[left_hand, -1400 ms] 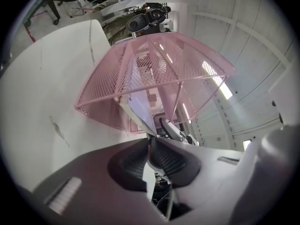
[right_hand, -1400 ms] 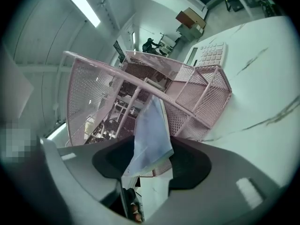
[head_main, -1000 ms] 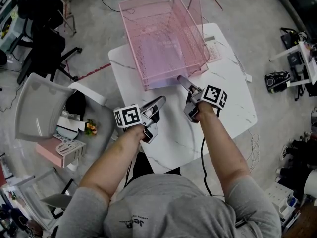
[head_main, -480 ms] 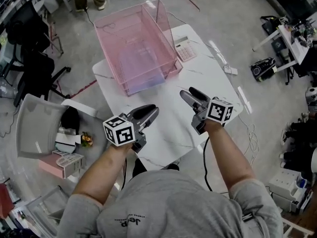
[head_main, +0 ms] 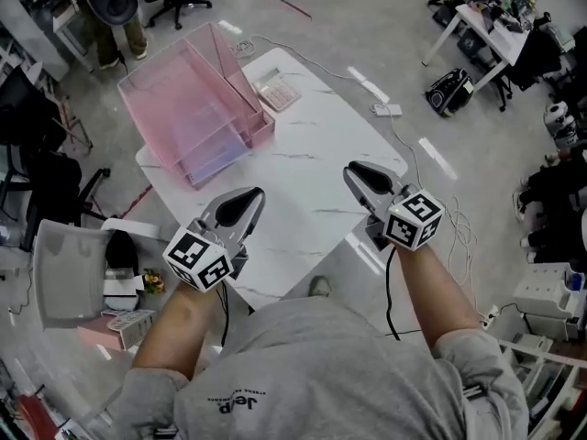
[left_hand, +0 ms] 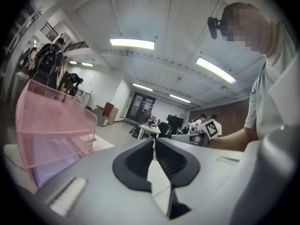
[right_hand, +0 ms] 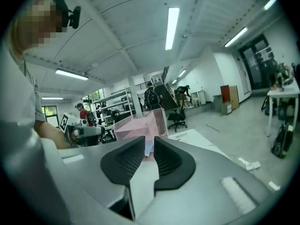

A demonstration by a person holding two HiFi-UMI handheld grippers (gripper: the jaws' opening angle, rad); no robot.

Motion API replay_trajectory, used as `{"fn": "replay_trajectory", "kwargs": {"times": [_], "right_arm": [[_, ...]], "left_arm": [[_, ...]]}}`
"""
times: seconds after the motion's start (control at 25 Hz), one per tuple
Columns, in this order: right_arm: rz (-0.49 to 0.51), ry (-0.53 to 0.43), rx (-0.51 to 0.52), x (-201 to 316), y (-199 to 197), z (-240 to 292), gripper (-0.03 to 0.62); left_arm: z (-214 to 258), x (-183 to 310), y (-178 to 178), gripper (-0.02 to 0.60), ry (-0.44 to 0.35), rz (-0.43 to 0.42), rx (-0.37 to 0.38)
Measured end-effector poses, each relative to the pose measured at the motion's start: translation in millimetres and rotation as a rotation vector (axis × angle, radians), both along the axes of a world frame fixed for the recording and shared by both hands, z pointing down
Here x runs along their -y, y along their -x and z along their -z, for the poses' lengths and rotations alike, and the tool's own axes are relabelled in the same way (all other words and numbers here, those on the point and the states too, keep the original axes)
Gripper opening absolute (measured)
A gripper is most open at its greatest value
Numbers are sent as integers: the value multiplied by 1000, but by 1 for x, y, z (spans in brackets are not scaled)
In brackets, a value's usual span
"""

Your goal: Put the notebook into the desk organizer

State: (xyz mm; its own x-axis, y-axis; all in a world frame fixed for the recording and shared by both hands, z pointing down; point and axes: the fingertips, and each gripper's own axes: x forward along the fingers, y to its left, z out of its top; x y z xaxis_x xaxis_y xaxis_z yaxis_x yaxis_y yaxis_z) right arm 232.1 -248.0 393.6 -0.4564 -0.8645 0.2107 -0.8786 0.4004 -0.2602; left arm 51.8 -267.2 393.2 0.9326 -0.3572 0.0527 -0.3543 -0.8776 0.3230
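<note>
The notebook point(head_main: 218, 150) seemingly lay inside the desk organizer point(head_main: 174, 99). The left gripper point(head_main: 251, 196) and right gripper point(head_main: 354, 170), fingers having just closed on nothing, needed only a retreat that avoided nudging the tabletop point(head_main: 316, 149).

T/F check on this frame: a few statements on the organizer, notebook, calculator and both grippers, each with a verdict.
1. The pink desk organizer stands on the white table. True.
2. The right gripper holds the notebook. False: its jaws have just been closing with nothing between them; the notebook lies inside the organizer.
3. A calculator lies on the table beside the organizer. True.
4. The left gripper reaches into the organizer. False: it is clear of it, near the table's front edge; its jaws have just been closing, empty.
</note>
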Motion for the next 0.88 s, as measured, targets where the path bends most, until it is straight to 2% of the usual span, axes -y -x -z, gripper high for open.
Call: {"fn": "replay_trajectory", "kwargs": {"times": [0.2,0.52,0.88], "right_arm": [[-85,-95,-71,-30,-40,39,3],[-103,-187,-101,-65,-59,80,2],[-97,-199,-110,-78,-60,88,2]], "left_arm": [[43,-7,-20,58,-97,32,-12],[74,-31,-43,58,-156,21,-21],[87,-43,-51,57,-186,4,-25]]}}
